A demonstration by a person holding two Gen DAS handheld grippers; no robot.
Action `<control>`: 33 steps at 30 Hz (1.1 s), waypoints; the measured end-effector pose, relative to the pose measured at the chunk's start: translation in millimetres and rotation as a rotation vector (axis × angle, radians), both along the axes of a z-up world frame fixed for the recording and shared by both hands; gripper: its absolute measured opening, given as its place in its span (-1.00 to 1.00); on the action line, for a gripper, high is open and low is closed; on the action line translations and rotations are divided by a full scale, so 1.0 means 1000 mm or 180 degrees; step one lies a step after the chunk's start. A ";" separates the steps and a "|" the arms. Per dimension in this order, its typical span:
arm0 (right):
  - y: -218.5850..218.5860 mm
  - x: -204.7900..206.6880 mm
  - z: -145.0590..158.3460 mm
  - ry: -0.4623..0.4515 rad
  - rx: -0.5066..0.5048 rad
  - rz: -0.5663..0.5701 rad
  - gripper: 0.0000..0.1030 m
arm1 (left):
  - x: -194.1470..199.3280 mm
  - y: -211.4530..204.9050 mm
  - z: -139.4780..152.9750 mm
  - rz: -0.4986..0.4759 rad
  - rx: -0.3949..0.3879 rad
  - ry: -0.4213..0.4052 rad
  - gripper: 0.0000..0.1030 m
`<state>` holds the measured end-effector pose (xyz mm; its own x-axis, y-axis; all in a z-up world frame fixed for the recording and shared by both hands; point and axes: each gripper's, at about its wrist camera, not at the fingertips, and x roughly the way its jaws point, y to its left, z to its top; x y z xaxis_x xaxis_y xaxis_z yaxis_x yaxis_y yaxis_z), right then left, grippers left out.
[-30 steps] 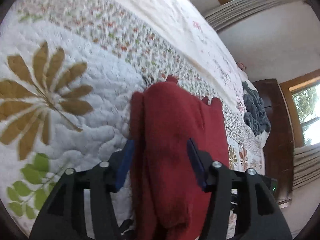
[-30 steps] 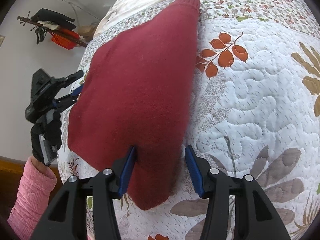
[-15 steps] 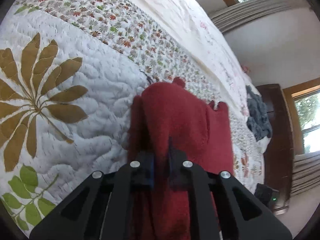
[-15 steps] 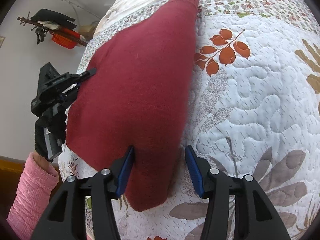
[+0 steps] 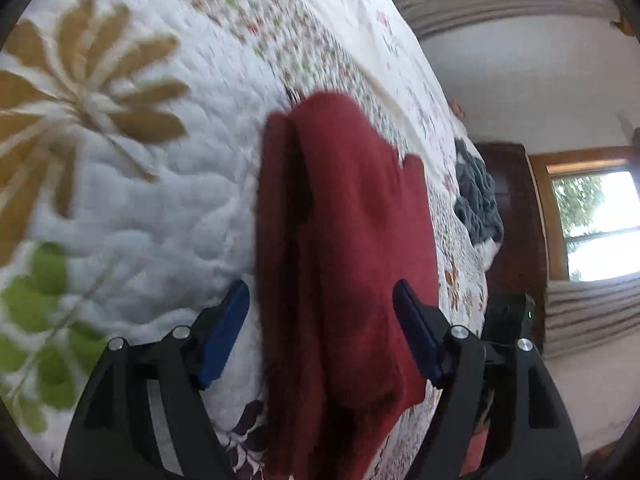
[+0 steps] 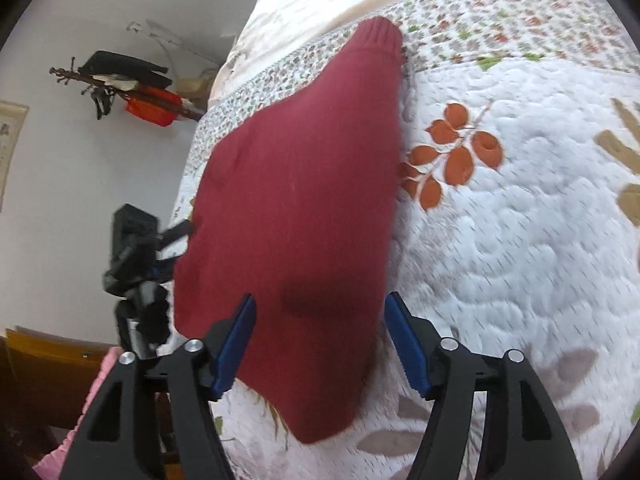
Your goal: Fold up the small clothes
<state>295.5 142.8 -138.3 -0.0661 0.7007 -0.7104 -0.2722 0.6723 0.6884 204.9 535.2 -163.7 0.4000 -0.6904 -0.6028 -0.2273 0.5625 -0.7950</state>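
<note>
**On the quilted bed: a red sweater between two spread tools**

Across a white quilted bed (image 6: 520, 240) printed with leaves lies a dark red knitted sweater (image 6: 304, 216), already doubled lengthwise into a long narrow shape. Its ribbed end points toward the far side of the bed, and its near end reaches almost to the bed's edge.

From the left wrist view, the left tool (image 5: 320, 332) has its blue-padded jaws wide apart, one on each side of the sweater (image 5: 344, 240), gripping nothing. Layered folds of fabric show along the sweater's left edge. This view is blurred.

From the right wrist view, the right tool (image 6: 318, 340) is likewise spread, straddling the sweater's near end without pinching it. The left tool (image 6: 176, 248) also appears here at the sweater's left edge, carried by a person in a pink sleeve (image 6: 100, 380).

A grey garment (image 5: 478, 196) lies further along the bed.

Judging by the layout, the next fold likely brings one end over the other. To do it well, each tool should close on all layers at a corner, lift both evenly, and lay the edges flush.
</note>
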 end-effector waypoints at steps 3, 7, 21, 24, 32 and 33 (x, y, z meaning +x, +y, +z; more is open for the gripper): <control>0.004 0.012 -0.013 0.0082 0.0042 0.0001 0.44 | 0.013 -0.016 -0.006 -0.0210 0.0024 -0.0079 0.42; 0.012 0.028 -0.037 0.0302 0.0296 -0.0005 0.46 | 0.032 -0.039 -0.014 -0.0516 -0.0071 -0.0140 0.42; -0.006 0.018 -0.005 0.0065 0.0318 0.0040 -0.15 | 0.013 -0.094 0.013 -0.0583 -0.0321 -0.0325 -0.29; -0.040 0.001 0.018 0.0026 0.0376 0.0038 -0.15 | -0.005 -0.124 0.038 -0.0655 -0.0370 -0.0431 -0.29; -0.153 -0.059 0.076 -0.0099 0.0344 -0.0009 -0.14 | -0.068 -0.240 0.090 -0.0874 -0.0355 -0.0710 -0.28; -0.165 -0.065 0.078 -0.0112 0.0326 -0.0008 -0.14 | -0.076 -0.252 0.091 -0.0882 -0.0344 -0.0726 -0.28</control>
<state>230.6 -22.3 -60.3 -0.0404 0.7698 -0.6370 -0.2959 0.5997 0.7435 129.3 283.2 -72.3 0.3046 -0.8460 -0.4377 0.1115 0.4880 -0.8657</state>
